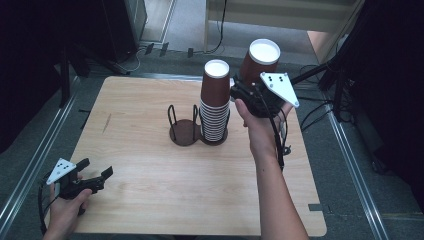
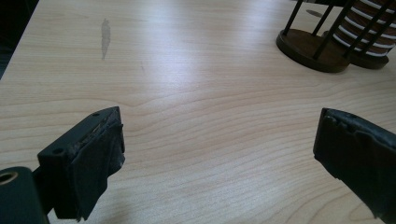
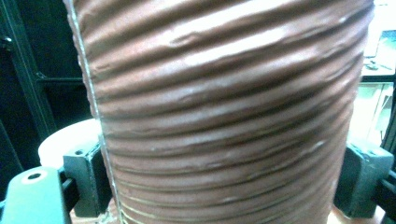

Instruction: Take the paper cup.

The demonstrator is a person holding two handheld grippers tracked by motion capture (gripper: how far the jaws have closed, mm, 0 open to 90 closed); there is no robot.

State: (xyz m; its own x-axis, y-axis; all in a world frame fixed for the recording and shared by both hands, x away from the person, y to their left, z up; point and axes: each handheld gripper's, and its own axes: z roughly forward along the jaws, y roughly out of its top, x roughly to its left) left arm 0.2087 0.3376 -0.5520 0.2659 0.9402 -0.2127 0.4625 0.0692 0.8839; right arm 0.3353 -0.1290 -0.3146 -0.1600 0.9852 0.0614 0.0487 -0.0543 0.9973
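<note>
The right gripper (image 1: 248, 90) clamps a brown cup (image 1: 260, 61) between its jaws, upside down and lifted just beside the cup stack (image 1: 215, 102) in the holder (image 1: 184, 131). The left gripper (image 1: 95, 174) rests near the table (image 1: 150, 190) edge, jaws spread wide, the holder well ahead of it.

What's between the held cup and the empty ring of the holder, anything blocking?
Partly. The right gripper holds a brown cup up beside the cup stack. That stack sits between the cup and the holder's empty ring. The ring itself looks free; lifting over the stack should clear it.
</note>
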